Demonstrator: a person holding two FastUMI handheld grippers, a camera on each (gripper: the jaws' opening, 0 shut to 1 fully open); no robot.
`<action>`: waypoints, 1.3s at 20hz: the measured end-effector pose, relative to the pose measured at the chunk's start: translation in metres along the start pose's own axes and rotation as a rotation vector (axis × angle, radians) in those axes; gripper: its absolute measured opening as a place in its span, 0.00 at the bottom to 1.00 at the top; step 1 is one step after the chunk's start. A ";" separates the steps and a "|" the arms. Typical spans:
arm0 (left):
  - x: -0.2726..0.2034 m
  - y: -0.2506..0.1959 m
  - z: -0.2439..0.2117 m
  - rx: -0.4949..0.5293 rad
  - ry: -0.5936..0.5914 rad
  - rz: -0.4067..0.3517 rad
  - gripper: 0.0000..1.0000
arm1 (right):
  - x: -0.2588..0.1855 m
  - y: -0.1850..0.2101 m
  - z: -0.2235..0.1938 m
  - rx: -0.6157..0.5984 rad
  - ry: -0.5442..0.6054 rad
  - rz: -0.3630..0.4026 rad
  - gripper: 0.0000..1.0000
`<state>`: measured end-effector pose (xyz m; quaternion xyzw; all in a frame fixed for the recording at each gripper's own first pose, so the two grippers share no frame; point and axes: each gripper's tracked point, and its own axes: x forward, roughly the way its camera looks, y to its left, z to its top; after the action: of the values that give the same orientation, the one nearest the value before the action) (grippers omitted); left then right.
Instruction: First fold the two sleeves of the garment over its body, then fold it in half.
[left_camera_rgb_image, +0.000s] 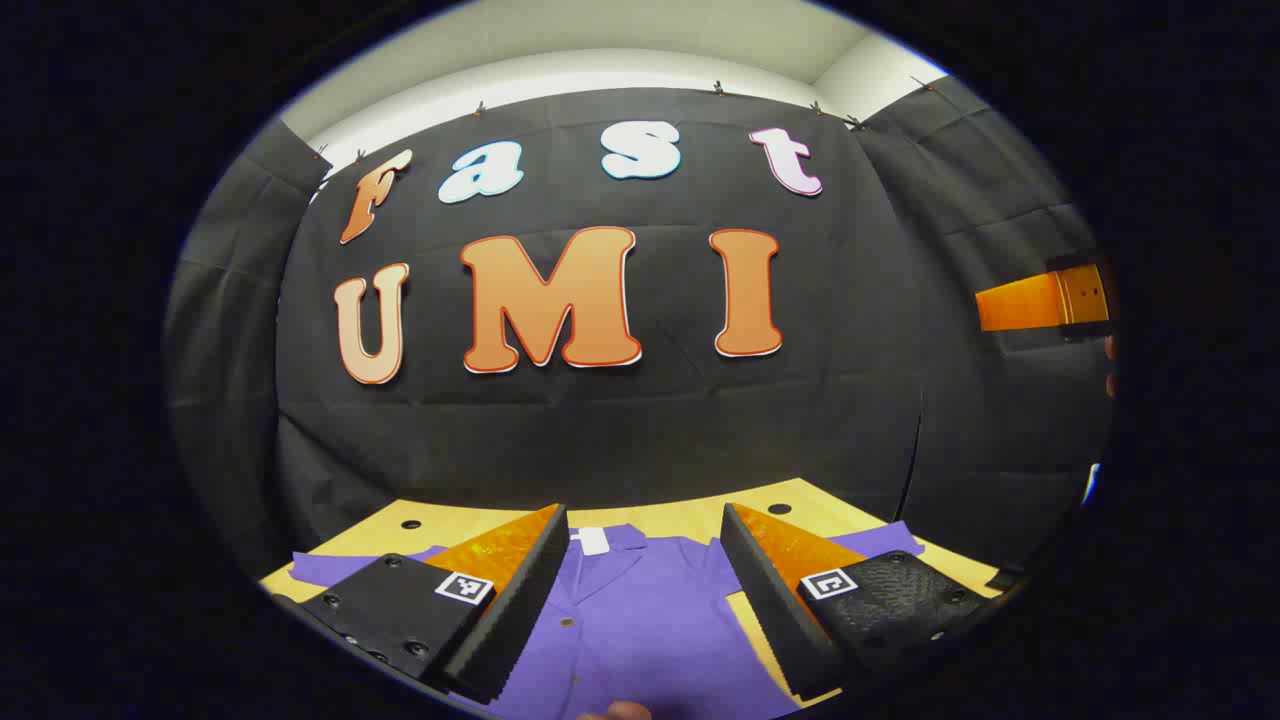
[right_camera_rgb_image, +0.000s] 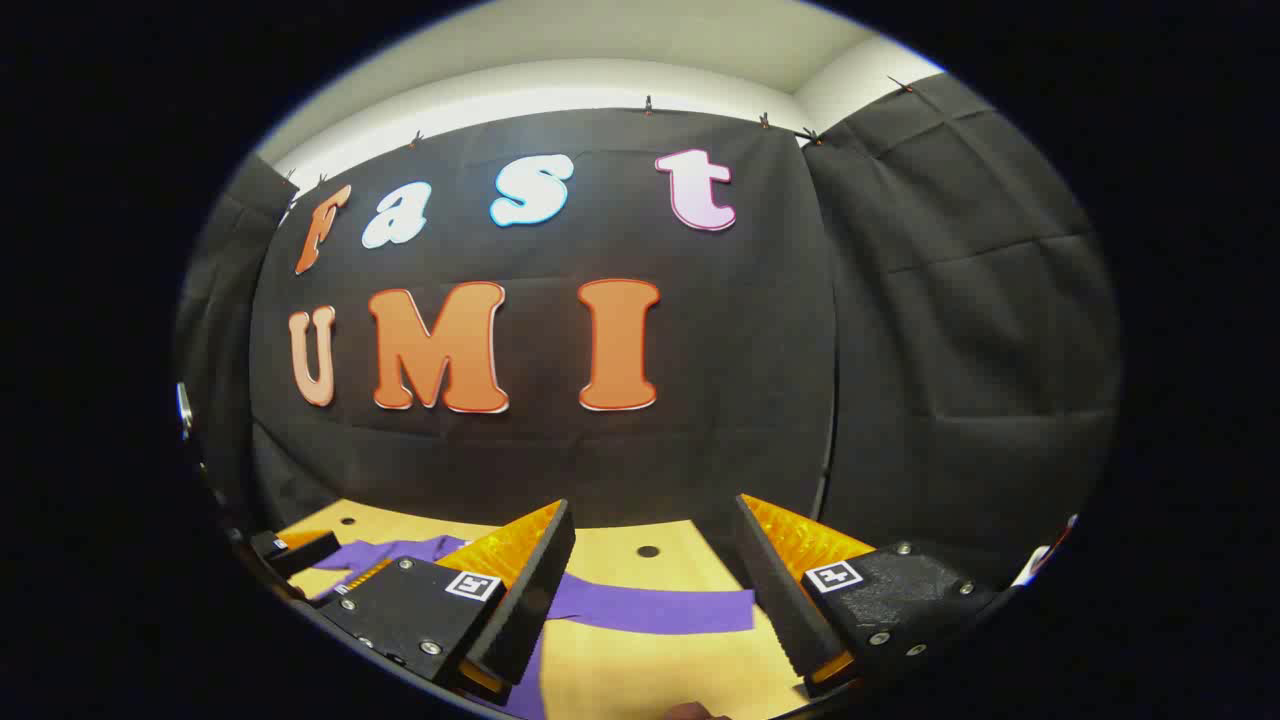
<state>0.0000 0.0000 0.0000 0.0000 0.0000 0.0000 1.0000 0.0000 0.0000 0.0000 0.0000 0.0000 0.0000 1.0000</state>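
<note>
Both grippers hang above the table (left_camera_rgb_image: 690, 515) with nothing between their fingers. Left gripper (left_camera_rgb_image: 645, 540) is spread wide over the purple garment (left_camera_rgb_image: 640, 610), which lies flat on the table with its collar (left_camera_rgb_image: 610, 545) toward the booth's wall; a white tag (left_camera_rgb_image: 592, 541) sits at the collar, and a sleeve reaches out to each side. Right gripper (right_camera_rgb_image: 655, 550) is likewise spread, above one sleeve (right_camera_rgb_image: 660, 608) lying straight across the bare wood. In the right gripper view, the left gripper shows at the table's far left edge.
</note>
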 end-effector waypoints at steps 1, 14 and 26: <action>-0.001 0.014 -0.001 0.002 0.006 -0.002 0.95 | -0.003 0.009 -0.002 -0.001 0.002 -0.010 1.00; -0.028 0.171 0.060 -0.040 -0.059 0.083 0.95 | -0.001 0.110 0.020 -0.080 -0.016 0.152 0.95; -0.005 0.238 0.030 -0.001 -0.016 0.333 0.95 | 0.073 0.154 -0.011 -0.132 -0.015 0.311 0.95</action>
<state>-0.0053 0.2378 0.0300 -0.0006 -0.0077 0.1657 0.9862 0.0731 0.1535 -0.0111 -0.0656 -0.0076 0.1550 0.9857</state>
